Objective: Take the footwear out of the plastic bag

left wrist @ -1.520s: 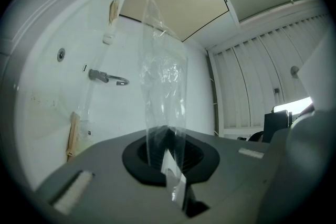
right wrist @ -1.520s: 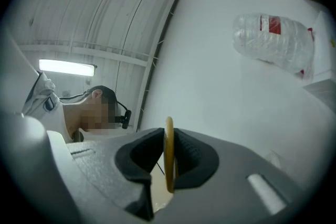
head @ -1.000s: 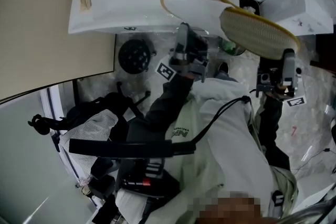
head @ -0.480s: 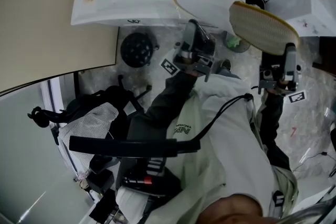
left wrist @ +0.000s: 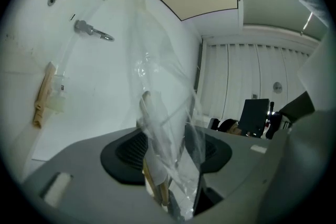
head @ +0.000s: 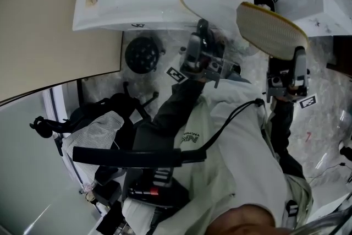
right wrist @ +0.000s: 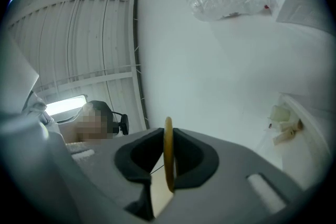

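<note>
Nearest the head camera is the person's pale jacket (head: pixel 236 140), with both arms stretched forward. The right gripper (right wrist: pixel 168 157) is clamped on the yellow rim of a slipper (head: pixel 269 30), and that rim stands edge-on between its jaws. The slipper is held in the air past the gripper, out of the bag, with its woven sole toward the head camera. The left gripper (left wrist: pixel 169 165) is near it, to the left. Its jaws are opening, and the crumpled neck of the clear bag (left wrist: pixel 157 86) and a thin beige strip sit loose between them, the pads not pressing. From there the bag runs away toward the white table (head: pixel 126 3). At the table's near edge lies a second slipper (head: pixel 212 0), white inside with a yellow rim, partly behind the held one in the head view. Whether the bag covers it I cannot tell. Farther right stands a white box (head: pixel 316 3).
</note>
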Demonstrator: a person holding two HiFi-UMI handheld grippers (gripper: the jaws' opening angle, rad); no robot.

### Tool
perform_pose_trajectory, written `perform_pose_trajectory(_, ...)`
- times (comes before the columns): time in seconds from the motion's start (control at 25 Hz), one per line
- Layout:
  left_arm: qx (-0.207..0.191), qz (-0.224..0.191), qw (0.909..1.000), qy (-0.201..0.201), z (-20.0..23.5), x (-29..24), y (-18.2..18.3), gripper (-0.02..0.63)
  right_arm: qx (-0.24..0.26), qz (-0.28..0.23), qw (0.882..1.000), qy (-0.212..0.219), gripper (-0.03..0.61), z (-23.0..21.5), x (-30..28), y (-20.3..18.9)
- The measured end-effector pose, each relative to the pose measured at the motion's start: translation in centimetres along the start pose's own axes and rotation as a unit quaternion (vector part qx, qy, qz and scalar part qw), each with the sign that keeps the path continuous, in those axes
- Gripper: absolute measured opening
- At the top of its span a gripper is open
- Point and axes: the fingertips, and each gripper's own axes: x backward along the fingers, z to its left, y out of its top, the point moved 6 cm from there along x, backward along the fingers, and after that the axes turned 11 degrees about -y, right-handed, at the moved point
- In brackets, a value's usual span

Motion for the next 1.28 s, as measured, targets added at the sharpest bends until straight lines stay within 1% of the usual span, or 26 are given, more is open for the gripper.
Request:
perform_pose_trajectory(0.08,-0.003,0.007,0.9999,0.014,0.5,0.2,-0.1,0.208,0.007,-0.005,1.0,0.008,0.052,0.7,-0.4,0.4)
perform_pose_trajectory(0.2,0.002,0.0,0.9997,0.025,1.0,0.6,-0.1,0.249,0.012,-0.001,0.999,0.034,0.051,1.9,-1.7,0.4)
perform_pose_trajectory(0.24,0.003,-0.004,0.9998,0.019,1.0,0.5,-0.2,0.255,0.016,0.005,0.999,0.036,0.051,2.0,-2.2,0.2)
perform_pose_trajectory(0.32,0.0,-0.005,1.0,-0.001,0.5,-0.3,-0.5,0.284,0.02,0.021,0.999,0.027,0.051,1.7,-2.5,-0.3)
perform_pose_trajectory(0.4,-0.003,-0.005,0.9997,-0.022,0.1,-1.2,-0.8,0.287,0.003,0.034,0.999,0.004,0.051,0.4,-2.1,-1.1)
perform_pose_trajectory(0.44,-0.003,-0.006,0.9996,-0.029,0.0,-1.6,-0.9,0.304,-0.013,0.039,0.999,-0.006,0.051,-0.4,-1.7,-1.5)
perform_pose_trajectory(0.52,-0.004,-0.006,0.9994,-0.034,0.0,-2.1,-0.8,0.304,-0.037,0.049,0.998,-0.019,0.051,-1.2,-1.2,-2.4)
perform_pose_trajectory(0.64,-0.011,-0.007,0.9996,-0.024,0.2,-2.2,-0.2,0.297,-0.036,0.072,0.996,-0.026,0.051,-1.1,-1.2,-3.8)
perform_pose_trajectory(0.68,-0.014,-0.011,0.9997,-0.016,0.3,-2.0,0.0,0.281,-0.03,0.081,0.996,-0.026,0.052,-1.0,-1.3,-4.3)
perform_pose_trajectory(0.72,-0.017,-0.015,0.9997,-0.006,0.5,-1.8,0.1,0.249,-0.025,0.091,0.995,-0.027,0.052,-1.0,-1.2,-4.7)
perform_pose_trajectory(0.8,-0.018,-0.025,0.9995,0.012,0.8,-1.1,0.4,0.172,-0.009,0.108,0.993,-0.036,0.061,-1.4,-0.4,-5.2)
perform_pose_trajectory(0.88,-0.016,-0.027,0.999,0.03,1.2,-0.4,0.5,0.154,0.024,0.125,0.99,-0.058,0.061,-2.0,0.6,-5.4)
perform_pose_trajectory(1.0,-0.021,-0.031,0.9981,0.05,1.5,0.3,1.1,0.139,0.086,0.154,0.981,-0.081,0.069,-2.2,1.4,-5.7)
perform_pose_trajectory(1.16,-0.032,-0.041,0.9968,0.061,1.7,0.7,2.5,0.125,0.16,0.202,0.962,-0.088,0.072,-2.0,2.4,-5.8)
perform_pose_trajectory(1.28,-0.054,-0.059,0.9941,0.073,1.6,1.2,4.5,0.118,0.194,0.216,0.952,-0.094,0.074,-1.9,3.5,-4.9)
